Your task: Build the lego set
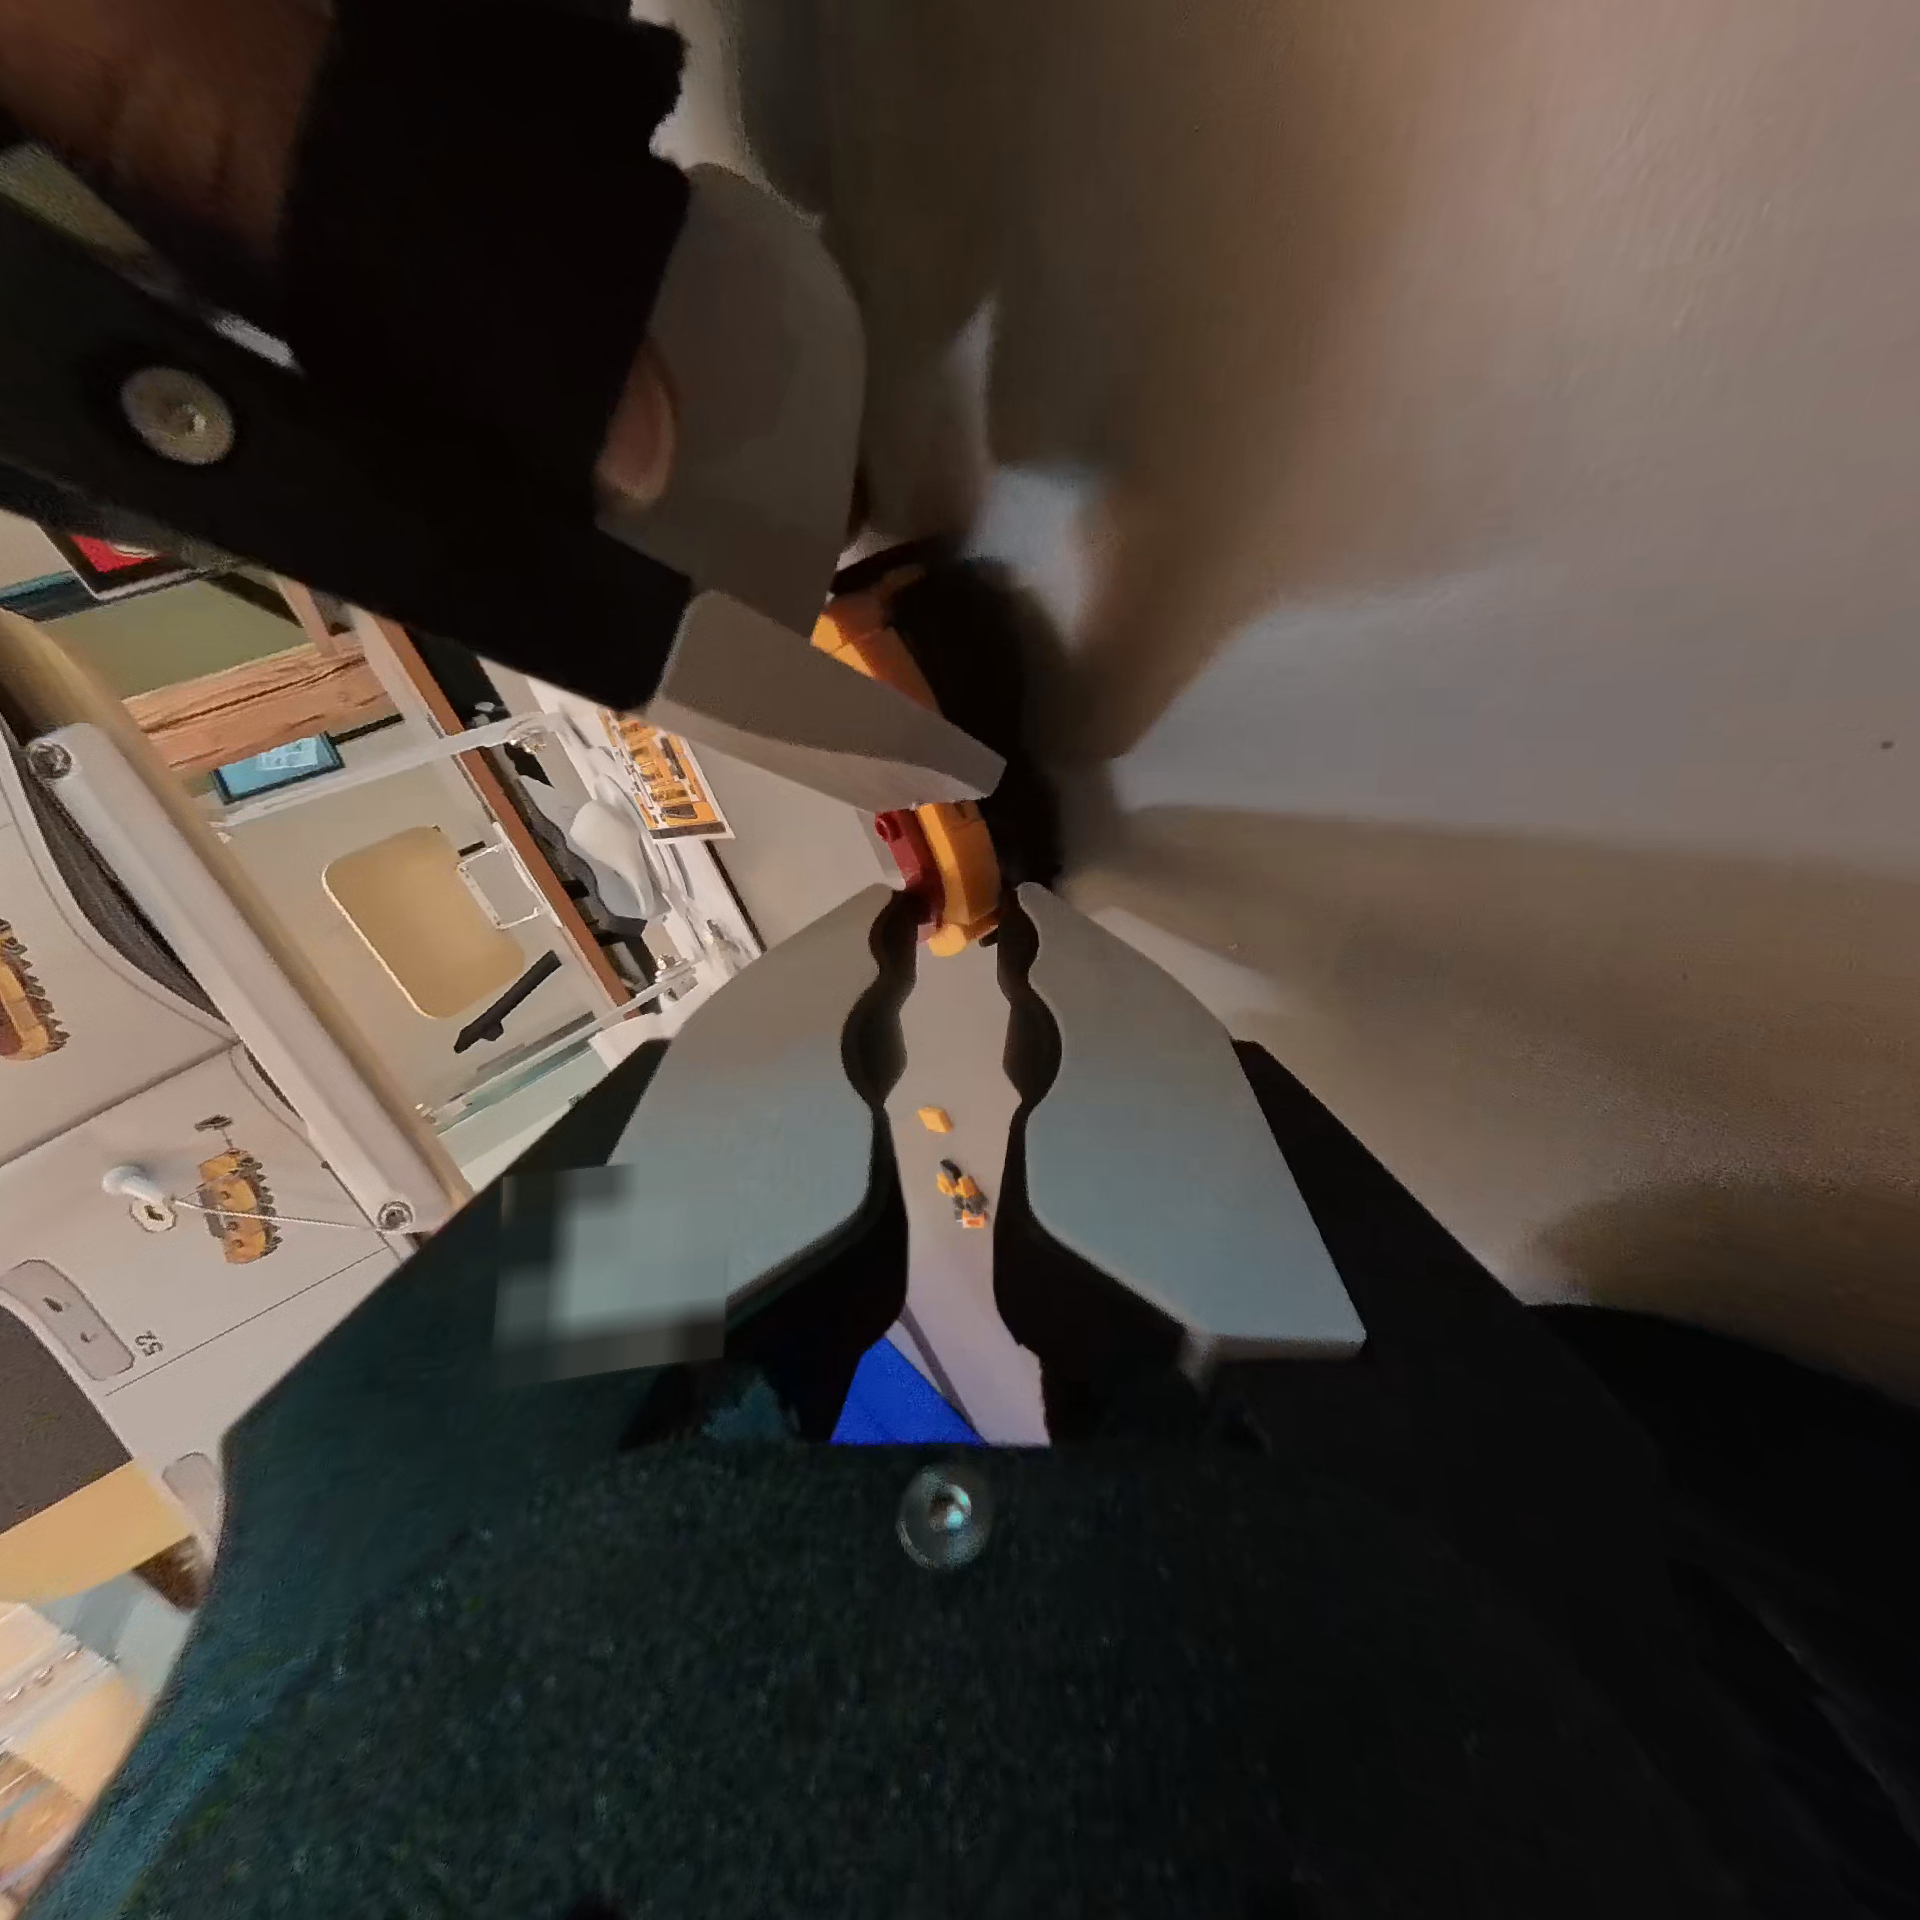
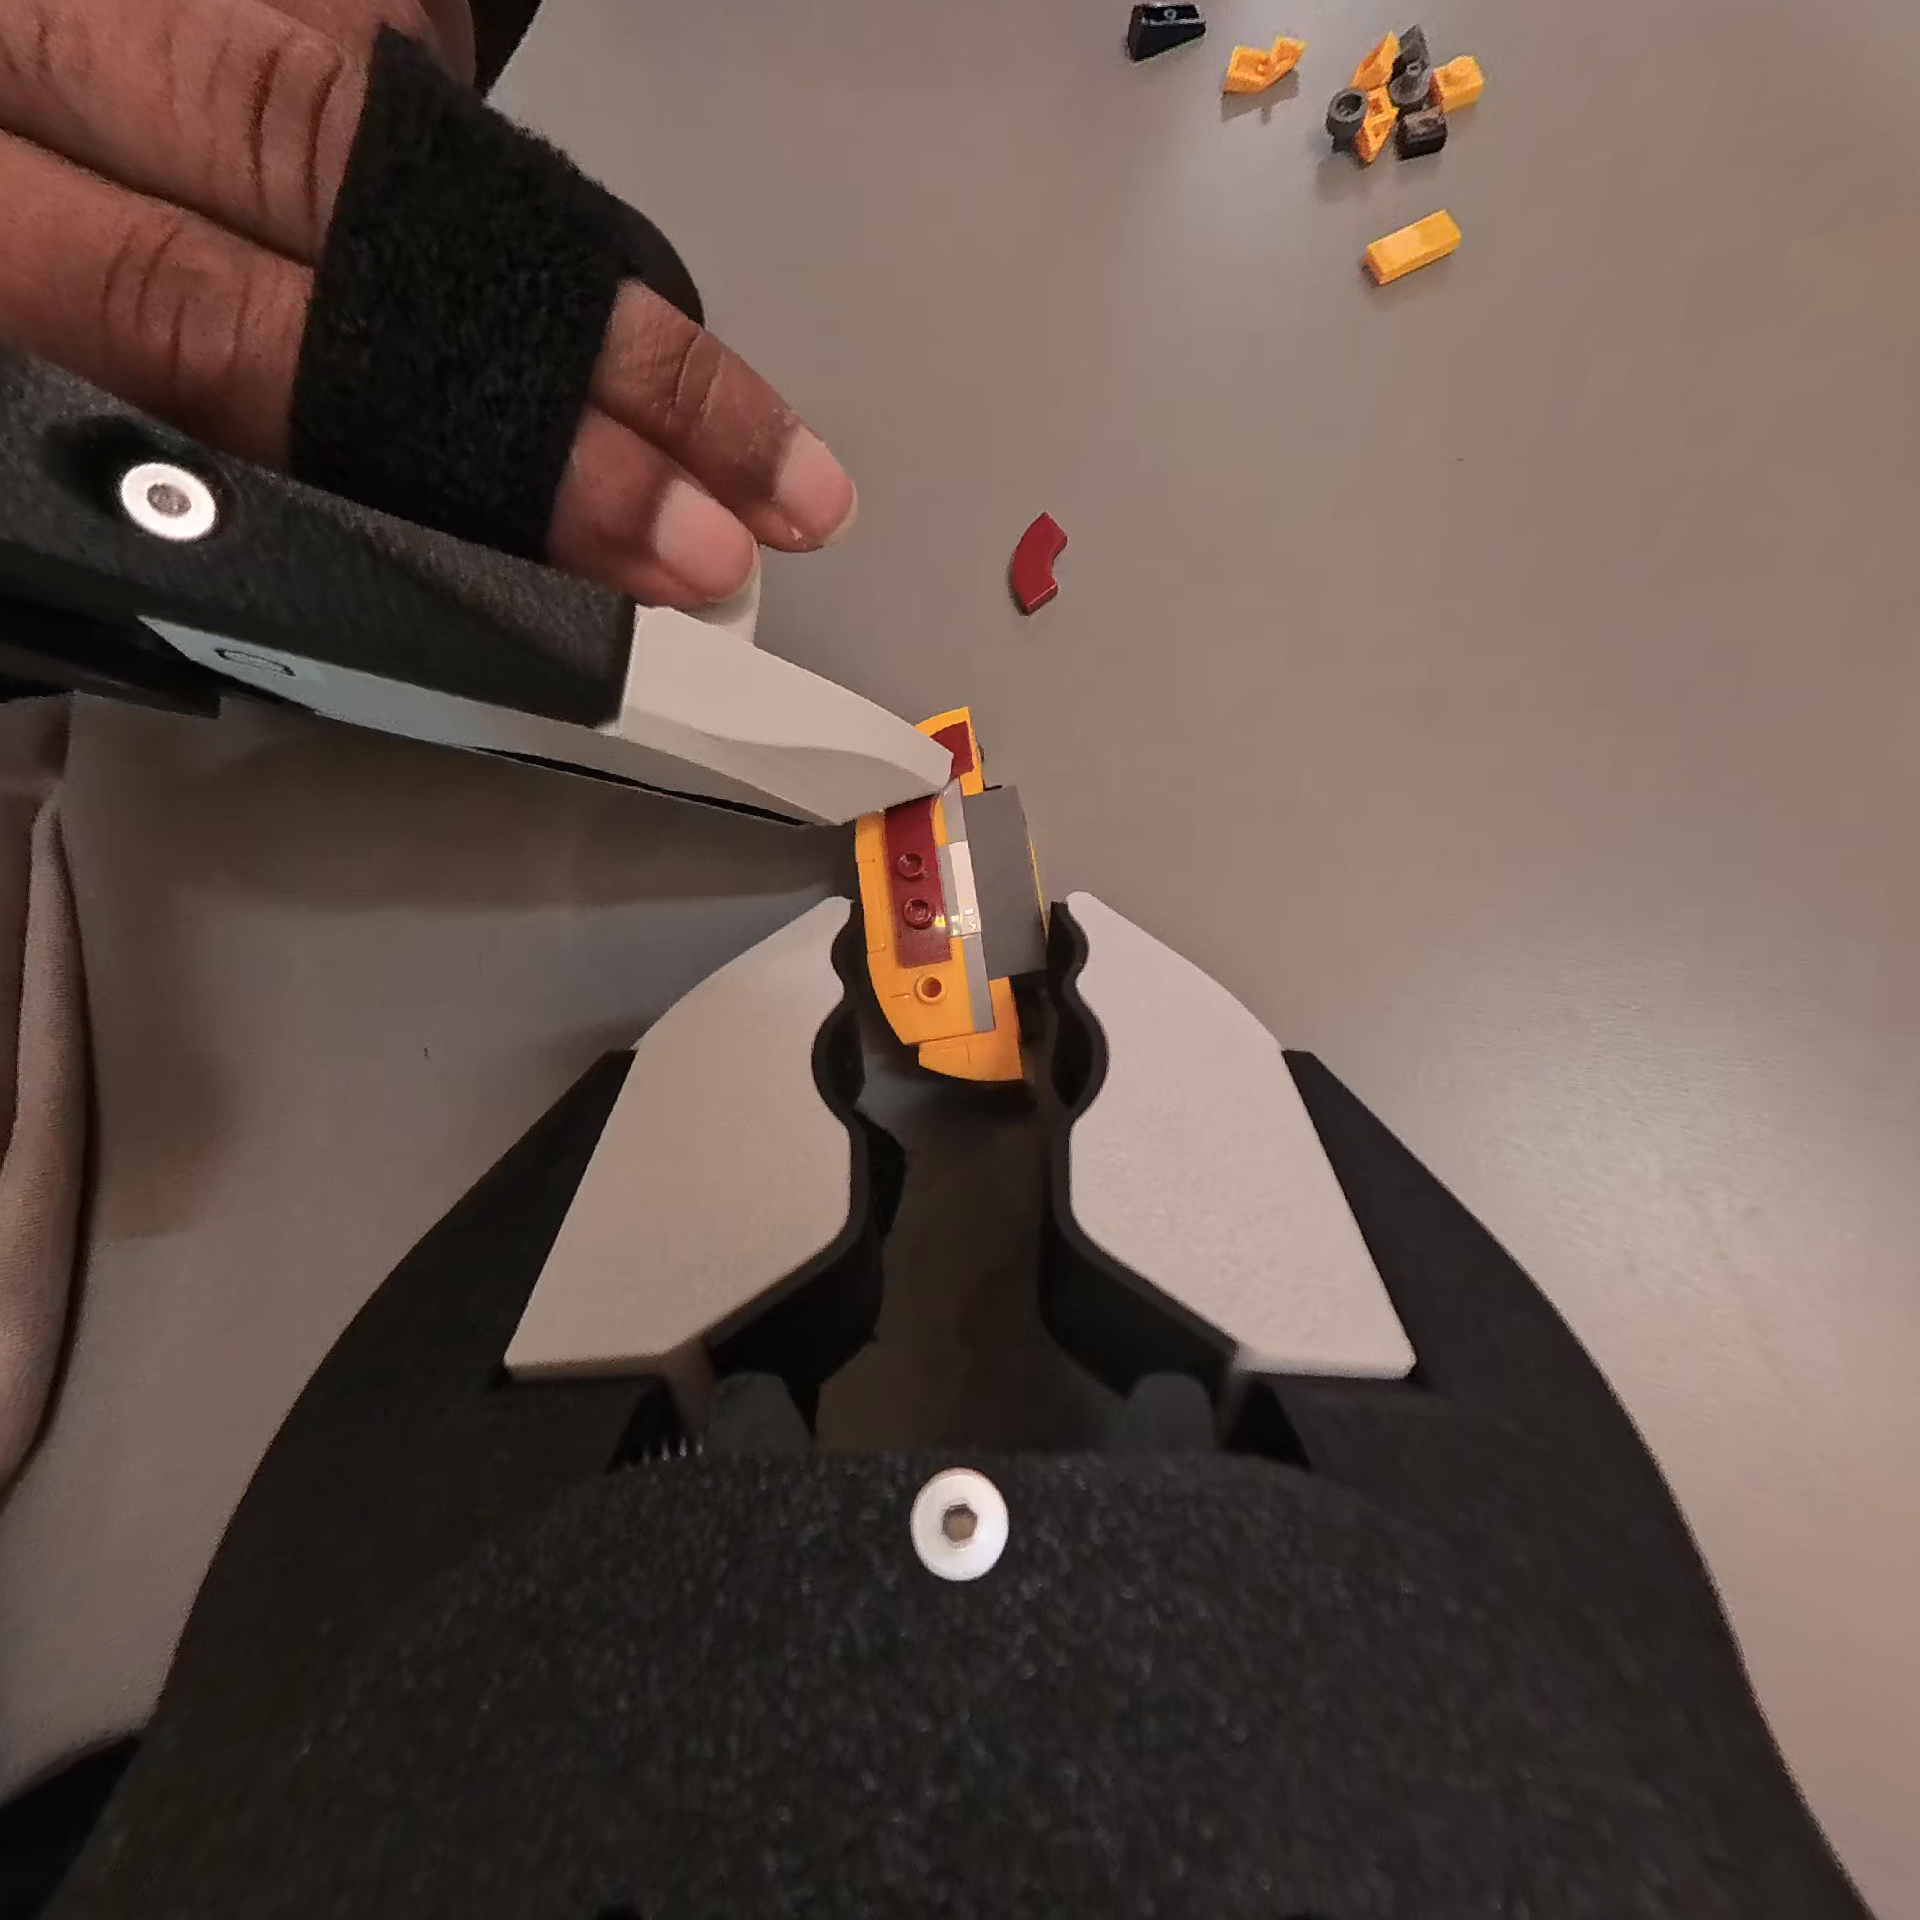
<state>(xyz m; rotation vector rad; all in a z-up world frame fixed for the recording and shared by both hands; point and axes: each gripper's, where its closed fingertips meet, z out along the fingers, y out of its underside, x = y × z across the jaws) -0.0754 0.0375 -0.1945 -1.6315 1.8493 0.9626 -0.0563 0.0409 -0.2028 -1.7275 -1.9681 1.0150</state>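
Note:
A small orange lego model [image 2: 925, 997] with dark red plates and a grey panel is held above the grey table [image 2: 1455, 727]. My right gripper [image 2: 956, 909] is shut on its sides, one finger on the orange edge and one on the grey panel. My left gripper [image 2: 914, 774] comes in from the left and its tip pinches the model's far end. In the left wrist view my left gripper [image 1: 951, 899] closes around the model's orange and red end [image 1: 951, 883], and the right gripper's finger [image 1: 831, 717] crosses from the upper left.
A dark red curved tile [image 2: 1037, 561] lies just beyond the model. An orange brick [image 2: 1411, 246], a cluster of orange and dark grey pieces [image 2: 1397, 94] and a black slope [image 2: 1166, 26] lie at the far right. An open instruction booklet [image 1: 156, 1195] lies to the left.

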